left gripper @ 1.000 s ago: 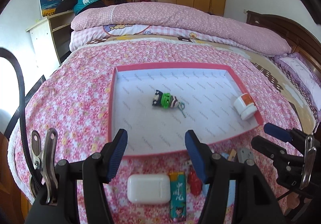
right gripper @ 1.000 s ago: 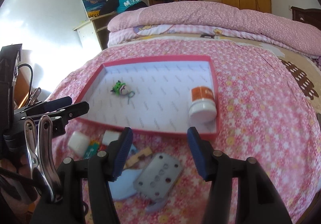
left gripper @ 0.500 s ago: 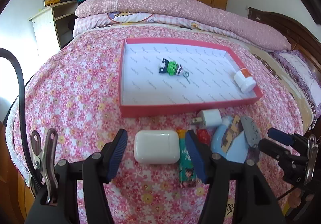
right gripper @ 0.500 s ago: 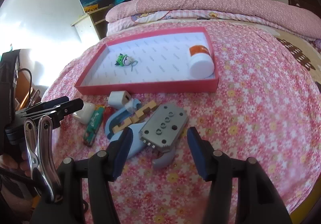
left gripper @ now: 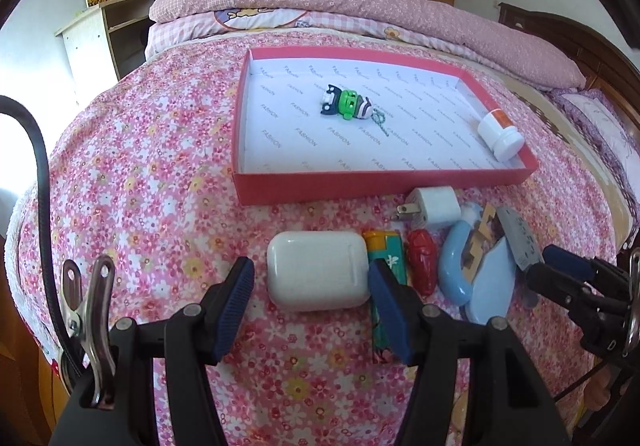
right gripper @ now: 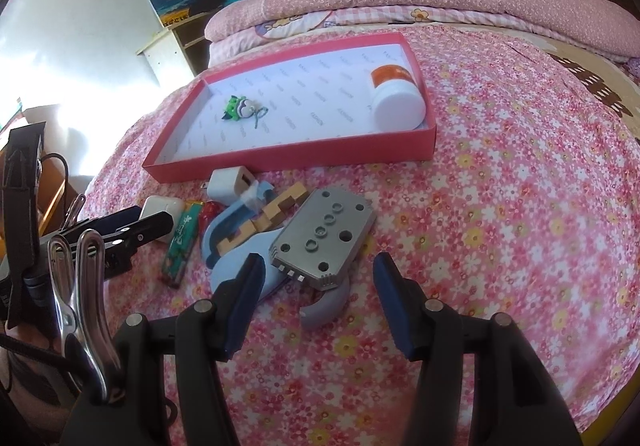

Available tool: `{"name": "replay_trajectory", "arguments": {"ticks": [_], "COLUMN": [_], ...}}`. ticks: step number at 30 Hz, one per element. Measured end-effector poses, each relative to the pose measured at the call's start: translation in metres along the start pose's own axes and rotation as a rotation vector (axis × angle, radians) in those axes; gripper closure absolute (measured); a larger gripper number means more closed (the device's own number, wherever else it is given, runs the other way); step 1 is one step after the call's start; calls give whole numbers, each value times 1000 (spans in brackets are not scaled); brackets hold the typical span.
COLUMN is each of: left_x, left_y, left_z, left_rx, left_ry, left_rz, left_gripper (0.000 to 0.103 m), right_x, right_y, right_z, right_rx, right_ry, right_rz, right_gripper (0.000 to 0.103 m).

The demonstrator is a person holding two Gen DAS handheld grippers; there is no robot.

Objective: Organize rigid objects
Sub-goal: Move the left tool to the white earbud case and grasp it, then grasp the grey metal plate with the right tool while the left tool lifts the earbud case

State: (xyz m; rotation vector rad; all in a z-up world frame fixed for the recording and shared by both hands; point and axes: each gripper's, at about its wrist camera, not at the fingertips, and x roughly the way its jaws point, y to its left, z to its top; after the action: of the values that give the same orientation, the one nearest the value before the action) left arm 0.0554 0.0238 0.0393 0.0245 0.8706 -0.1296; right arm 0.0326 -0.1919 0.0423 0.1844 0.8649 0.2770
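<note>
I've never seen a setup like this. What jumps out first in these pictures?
A shallow pink tray on the flowery bedspread, holding only a small green toy figure and a white bottle on its side. In front of it lies a jumble of small things, with a white earbud case between the open left gripper fingers.

Bright daylight fills both views, coming from the left, where the wall point(right gripper: 100, 46) blows out to white glare. The bed point(left gripper: 140, 166) is evenly lit with soft, faint shadows under the box point(left gripper: 380, 182). Fisheye bending curves the edges, with dark vignette corners. Focus is sharp throughout; nothing looks motion-blurred.
</note>
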Motion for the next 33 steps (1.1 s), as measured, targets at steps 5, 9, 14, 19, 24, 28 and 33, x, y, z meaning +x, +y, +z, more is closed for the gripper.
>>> {"name": "replay_trajectory", "arguments": {"ticks": [5,9,14,19,24,28,33], "left_x": [7,9,17,18,18,18,18], "left_y": [0,4,1,0,2,2,1], "left_z": [-1,-1,-1,-2,-2,-2,-2], "left_rx": [-12,-29,0,6,1,0,-4], "left_ry": [-1,-12,-8,-21,-26,-29,-32], "left_rz": [0,-7,59,65,60,60,59], "left_gripper": [38,38,39,40,40,40,40], "right_x": [2,5,11,13,19,22,29], "right_y": [1,2,3,3,5,8,5], "right_z": [1,0,1,1,3,9,15], "right_rx": [-1,-3,-6,-11,-8,-2,41], "right_ry": [0,5,15,17,25,22,27], "right_rz": [6,6,4,0,-1,4,14], "right_gripper": [45,45,45,45,45,45,45]}}
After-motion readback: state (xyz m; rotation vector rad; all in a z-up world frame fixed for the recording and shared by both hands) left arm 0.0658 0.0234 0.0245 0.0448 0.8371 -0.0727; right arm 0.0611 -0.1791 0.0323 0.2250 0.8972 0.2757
